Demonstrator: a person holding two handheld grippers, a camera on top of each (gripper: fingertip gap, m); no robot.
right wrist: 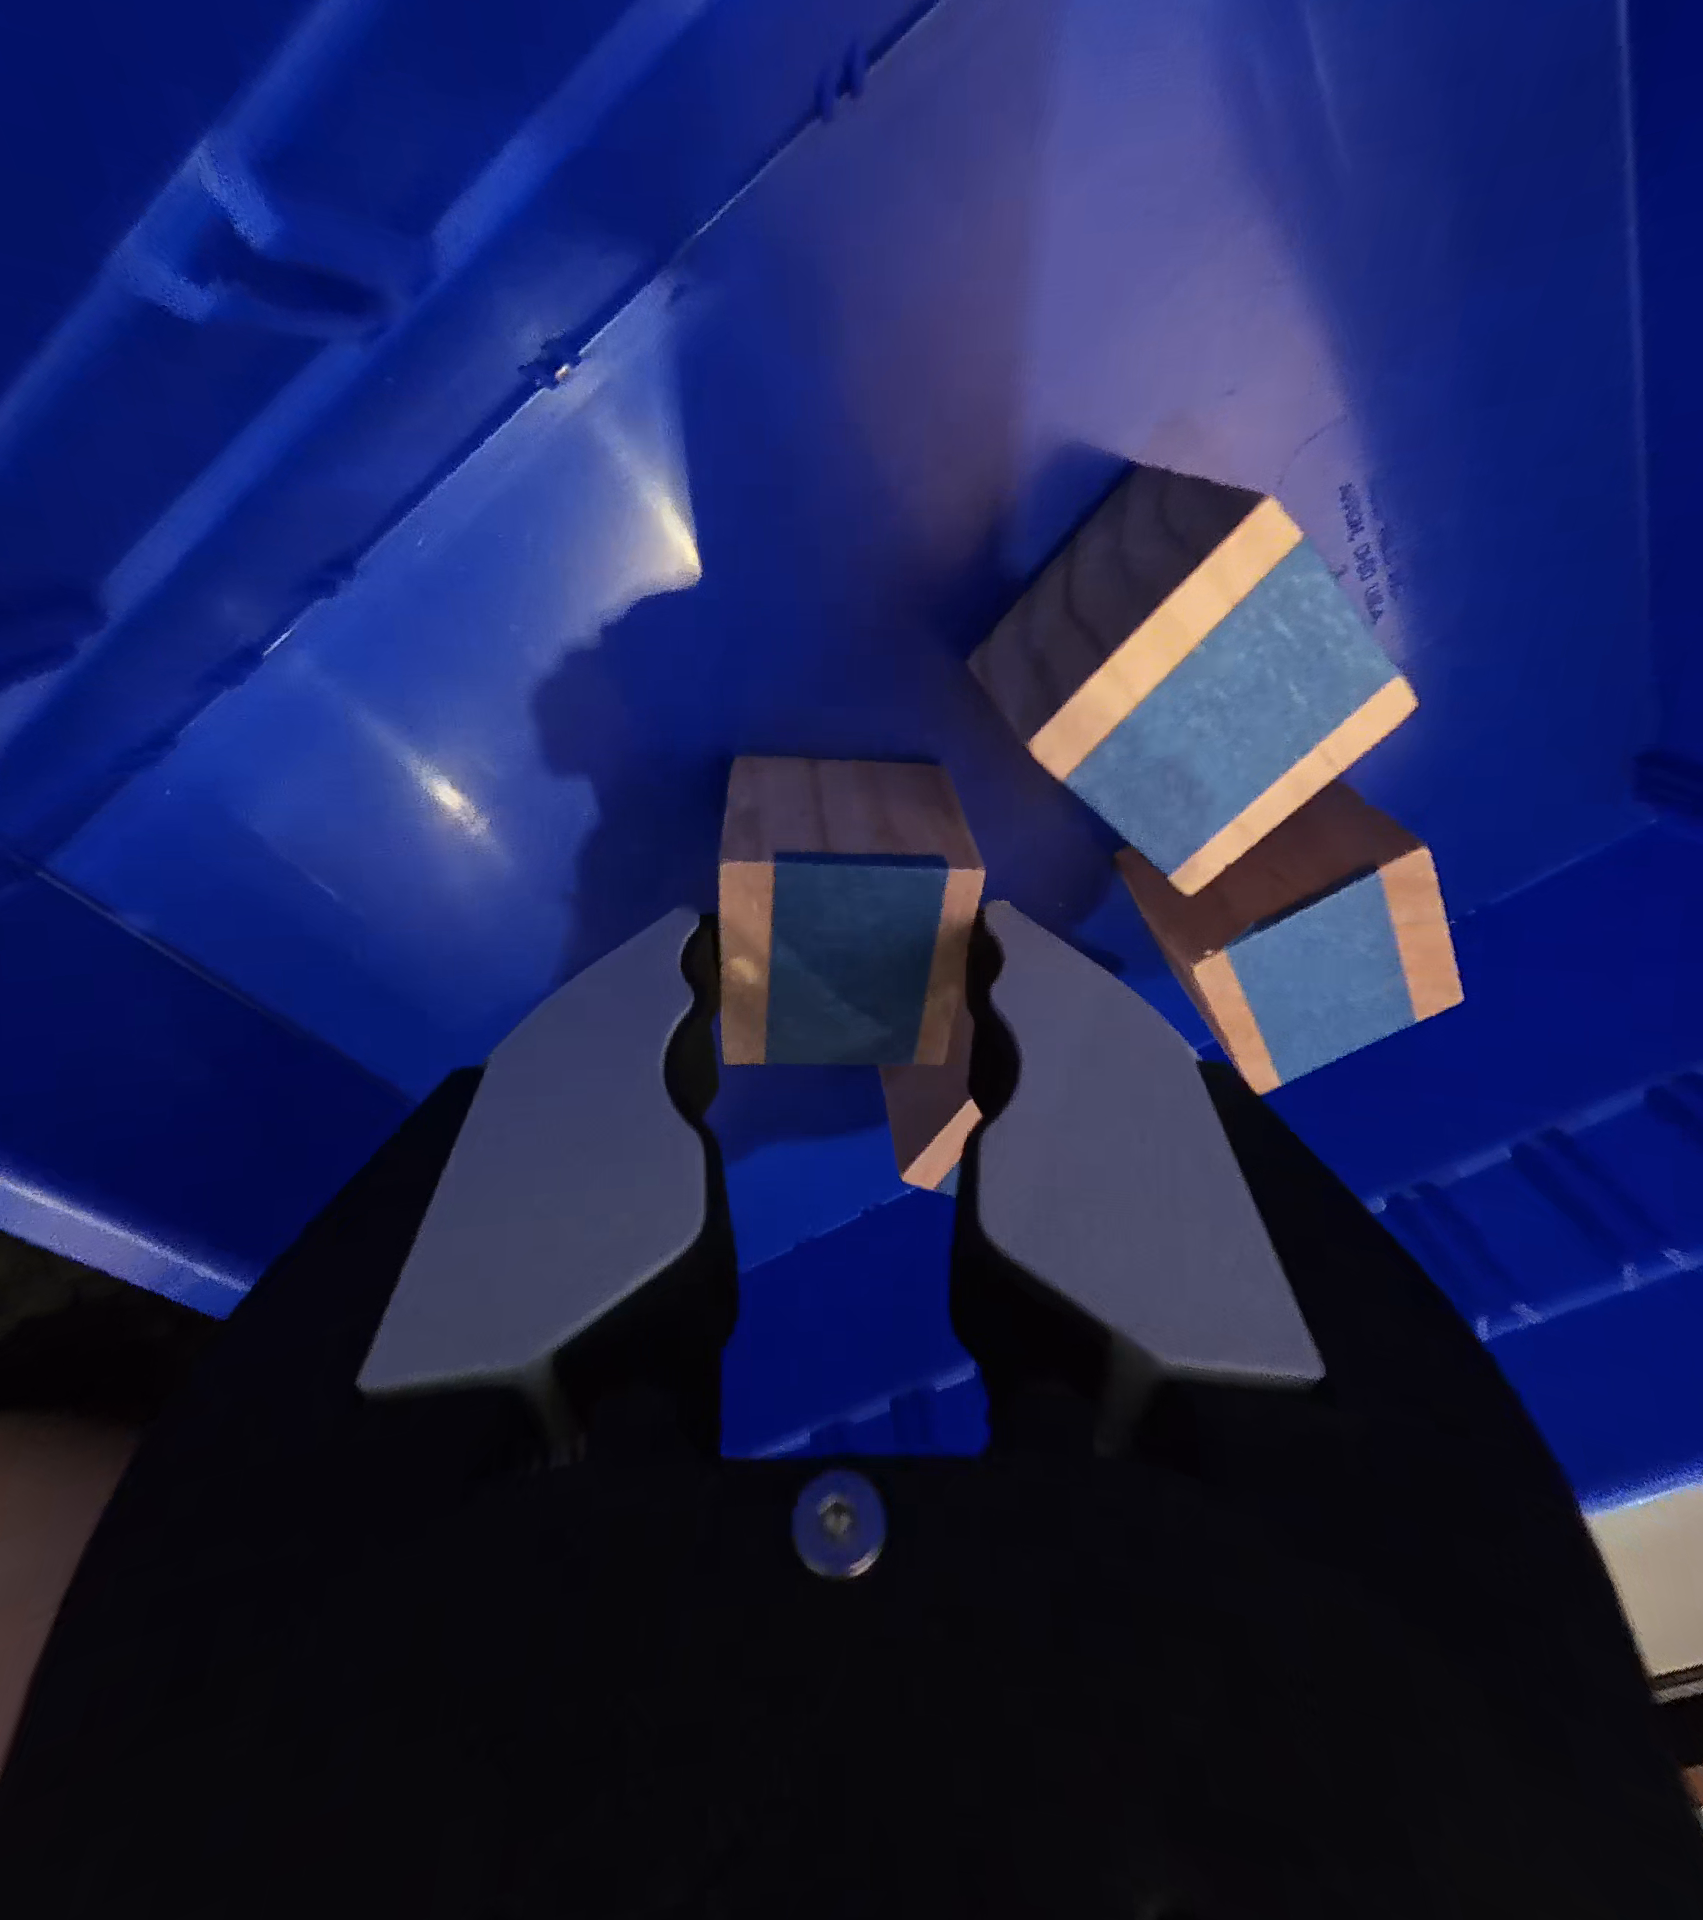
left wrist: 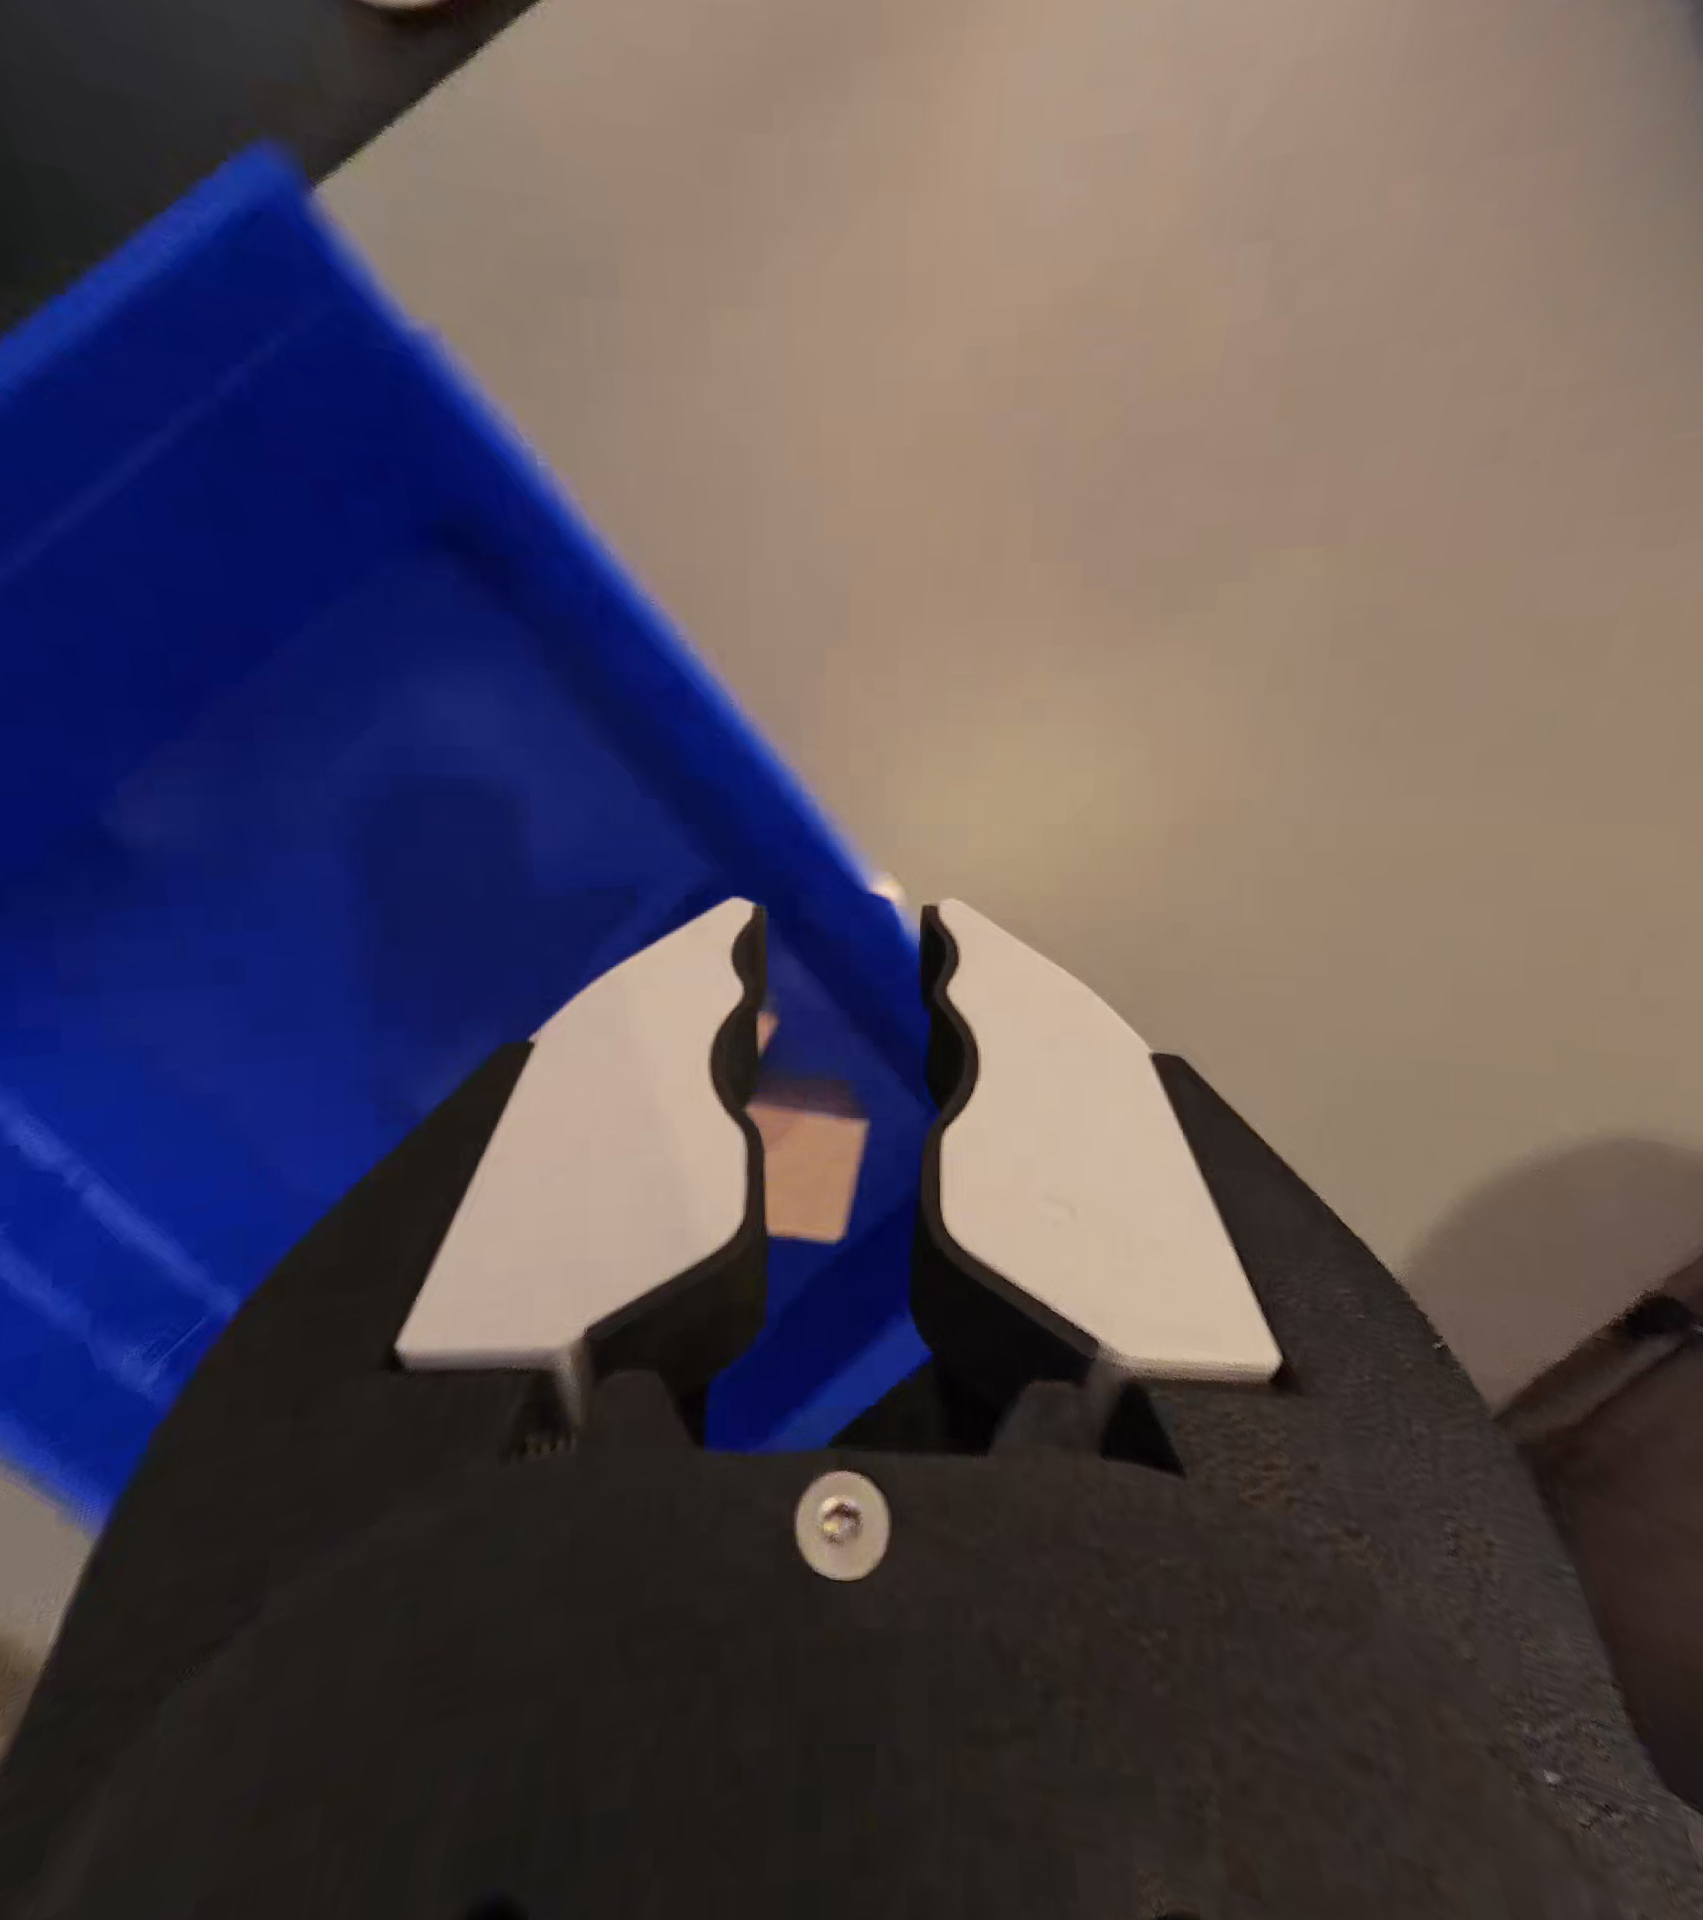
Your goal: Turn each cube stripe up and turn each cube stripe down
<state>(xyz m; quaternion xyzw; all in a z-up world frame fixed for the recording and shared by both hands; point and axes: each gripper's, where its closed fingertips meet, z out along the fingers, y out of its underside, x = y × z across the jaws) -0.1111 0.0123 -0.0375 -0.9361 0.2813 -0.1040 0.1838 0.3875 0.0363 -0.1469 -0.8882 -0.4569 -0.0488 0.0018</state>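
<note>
R hand-held gripper (right wrist: 845, 940) clamps 1 striped wooden cube (right wrist: 847, 935) | 4 cubes in blue bin (right wrist: 411, 623) | L hand-held gripper (left wrist: 842, 925) parted, empty, over bin rim

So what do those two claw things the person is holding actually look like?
They look alike. The left gripper and right gripper each have a rough black body, two pale grey fingers with wavy black inner edges, and a round silver washer with a screw at the base. No cables or sleeves show.

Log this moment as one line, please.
right gripper: shut on cube, stripe facing camera | left gripper: open, above bin wall | two other cubes in bin, stripes visible
</note>
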